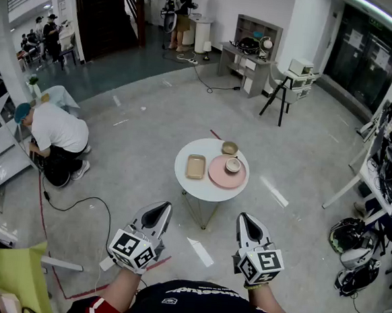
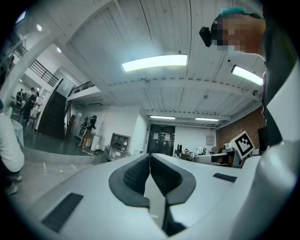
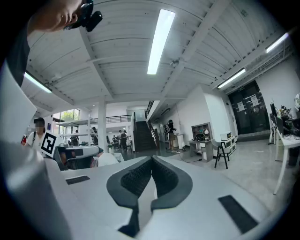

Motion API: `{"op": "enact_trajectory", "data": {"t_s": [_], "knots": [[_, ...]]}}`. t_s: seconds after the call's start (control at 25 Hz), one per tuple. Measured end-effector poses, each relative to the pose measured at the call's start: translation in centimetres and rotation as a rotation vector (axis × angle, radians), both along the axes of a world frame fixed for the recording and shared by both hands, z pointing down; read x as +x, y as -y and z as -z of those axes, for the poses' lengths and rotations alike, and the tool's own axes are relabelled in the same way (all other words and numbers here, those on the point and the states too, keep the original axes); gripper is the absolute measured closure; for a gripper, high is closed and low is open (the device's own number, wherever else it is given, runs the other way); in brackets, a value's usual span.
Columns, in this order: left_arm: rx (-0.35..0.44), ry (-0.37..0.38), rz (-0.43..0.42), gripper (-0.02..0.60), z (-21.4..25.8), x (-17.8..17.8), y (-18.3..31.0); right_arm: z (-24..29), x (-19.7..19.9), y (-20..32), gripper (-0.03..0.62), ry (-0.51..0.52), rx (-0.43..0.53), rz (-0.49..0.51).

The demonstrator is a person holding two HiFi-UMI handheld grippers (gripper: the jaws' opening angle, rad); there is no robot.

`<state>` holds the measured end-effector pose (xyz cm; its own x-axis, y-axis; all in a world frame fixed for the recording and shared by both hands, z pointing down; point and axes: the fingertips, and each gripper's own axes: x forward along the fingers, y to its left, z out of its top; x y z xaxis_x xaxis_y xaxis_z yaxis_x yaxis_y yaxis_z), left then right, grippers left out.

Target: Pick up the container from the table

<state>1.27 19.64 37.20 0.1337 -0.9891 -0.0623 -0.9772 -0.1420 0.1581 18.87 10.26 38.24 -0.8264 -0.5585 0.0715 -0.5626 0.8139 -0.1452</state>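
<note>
Resting on the round white table (image 1: 205, 191), the tan container (image 1: 196, 166) is seen beside a pink plate (image 1: 217, 175). The left gripper (image 1: 156, 216) and right gripper (image 1: 250, 228) are held well short of it, jaws pressed together on nothing.

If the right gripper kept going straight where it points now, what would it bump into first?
Nothing close: the right gripper points level, seemingly above the round table. Its own view shows open space up to the far staircase; depth is unclear.
</note>
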Motion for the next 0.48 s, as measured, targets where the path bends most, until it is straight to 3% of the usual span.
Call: {"op": "enact_trajectory", "data": {"t_s": [0.48], "knots": [[-0.001,-0.001,-0.016,0.557,-0.08,0.98,0.39,-0.08,0.44,-0.10,0.583,0.000,0.003,0.009]]}}
